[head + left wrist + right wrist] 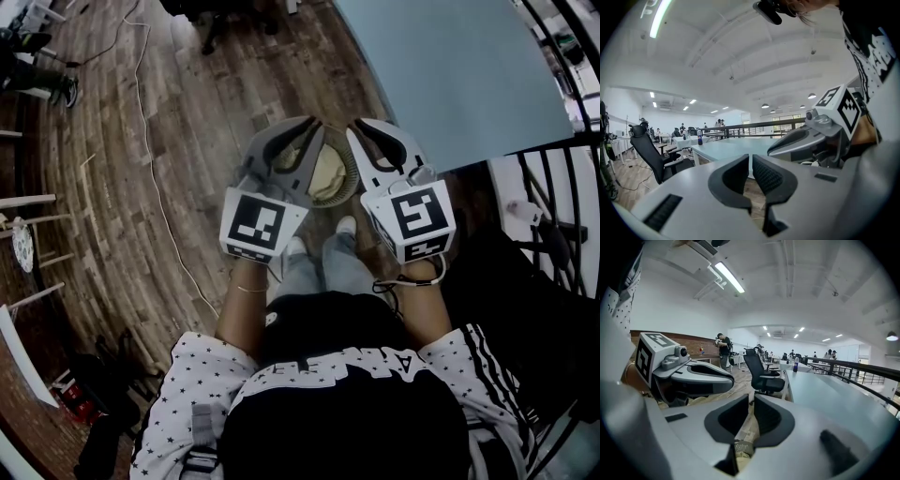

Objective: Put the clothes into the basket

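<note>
Past my dark top [347, 412], my left gripper [298, 129] and right gripper [361, 129] are side by side, each with its jaws drawn together on nothing. Below their tips, the round woven basket [352, 178] stands on the wooden floor [141, 169], just ahead of my shoes [347, 225] and near a pale blue table [450, 75]. Cream clothes [328, 173] lie inside it, though I cannot tell whether that is one garment or several.
</note>
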Motion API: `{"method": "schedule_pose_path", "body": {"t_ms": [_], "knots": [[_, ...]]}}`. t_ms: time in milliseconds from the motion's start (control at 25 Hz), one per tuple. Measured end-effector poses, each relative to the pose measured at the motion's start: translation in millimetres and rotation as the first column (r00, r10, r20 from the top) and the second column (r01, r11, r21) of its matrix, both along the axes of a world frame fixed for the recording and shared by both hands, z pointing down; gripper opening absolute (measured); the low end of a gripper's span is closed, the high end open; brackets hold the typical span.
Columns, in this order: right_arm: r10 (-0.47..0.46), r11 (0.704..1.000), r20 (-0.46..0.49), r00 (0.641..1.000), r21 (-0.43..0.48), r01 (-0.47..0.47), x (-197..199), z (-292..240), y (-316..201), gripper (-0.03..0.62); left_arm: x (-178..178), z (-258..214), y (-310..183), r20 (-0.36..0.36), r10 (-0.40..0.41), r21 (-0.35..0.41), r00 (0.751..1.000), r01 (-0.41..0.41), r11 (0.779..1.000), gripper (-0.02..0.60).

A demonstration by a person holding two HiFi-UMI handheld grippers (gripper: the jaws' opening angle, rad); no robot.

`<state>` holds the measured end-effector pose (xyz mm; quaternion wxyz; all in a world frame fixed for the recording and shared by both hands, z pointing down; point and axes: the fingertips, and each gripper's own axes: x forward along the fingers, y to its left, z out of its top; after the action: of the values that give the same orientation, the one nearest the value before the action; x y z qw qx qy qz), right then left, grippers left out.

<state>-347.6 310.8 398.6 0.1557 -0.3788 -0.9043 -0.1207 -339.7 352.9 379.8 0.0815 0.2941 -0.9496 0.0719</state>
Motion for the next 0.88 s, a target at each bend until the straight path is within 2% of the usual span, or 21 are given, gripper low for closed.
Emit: {"method": "schedule_pose_path", "body": {"t_ms": [400, 880], "knots": [[0.023, 0.999, 0.053, 0.998, -0.048, -0.021, 15, -28, 1, 0.028, 13, -24, -2, 0.037, 0.037, 0.017, 0.999, -0.038, 0.999, 0.021], [0.069, 0.994, 0.122, 0.990, -0.087, -0.059, 31, -69, 5, 0.026, 28, -63, 4, 0.105, 0.083, 0.063, 0.991, -0.090, 0.994, 0.014]]}}
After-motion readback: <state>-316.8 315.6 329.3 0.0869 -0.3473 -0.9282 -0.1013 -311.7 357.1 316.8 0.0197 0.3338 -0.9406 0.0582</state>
